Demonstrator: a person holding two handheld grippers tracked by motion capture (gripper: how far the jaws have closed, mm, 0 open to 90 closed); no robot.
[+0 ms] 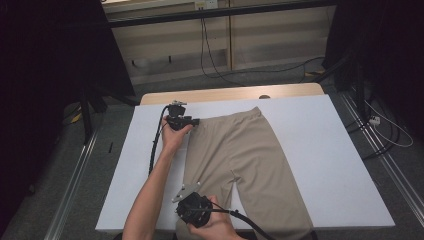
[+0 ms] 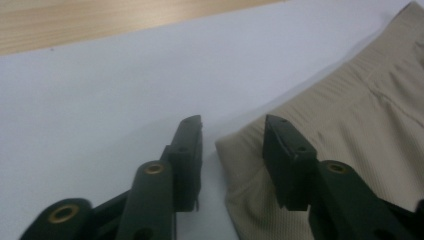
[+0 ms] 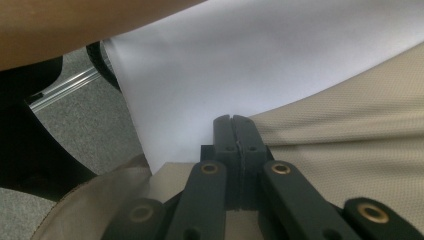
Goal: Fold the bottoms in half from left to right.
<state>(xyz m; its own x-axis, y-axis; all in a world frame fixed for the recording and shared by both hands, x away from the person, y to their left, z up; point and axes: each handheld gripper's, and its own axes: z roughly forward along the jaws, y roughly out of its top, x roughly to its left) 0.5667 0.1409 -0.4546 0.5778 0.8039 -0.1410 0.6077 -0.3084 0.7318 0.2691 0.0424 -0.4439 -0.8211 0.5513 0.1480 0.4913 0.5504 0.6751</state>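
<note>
From above, my left tongs sit at the far left corner of the beige trousers, at the waistband, and my right tongs are at the near edge of the table, on the outer edge of the left trouser leg. The trousers lie flat on the white table between and to the right of both tongs, legs running toward me.

Along my left tongs, the jaws stand partly apart. The waistband corner of the trousers lies in the gap and under the right jaw, with bare white table beyond the left jaw.

Along my right tongs, the jaws are pressed together. They lie at the edge of the trousers, but I cannot tell whether fabric is pinched between them.
</note>
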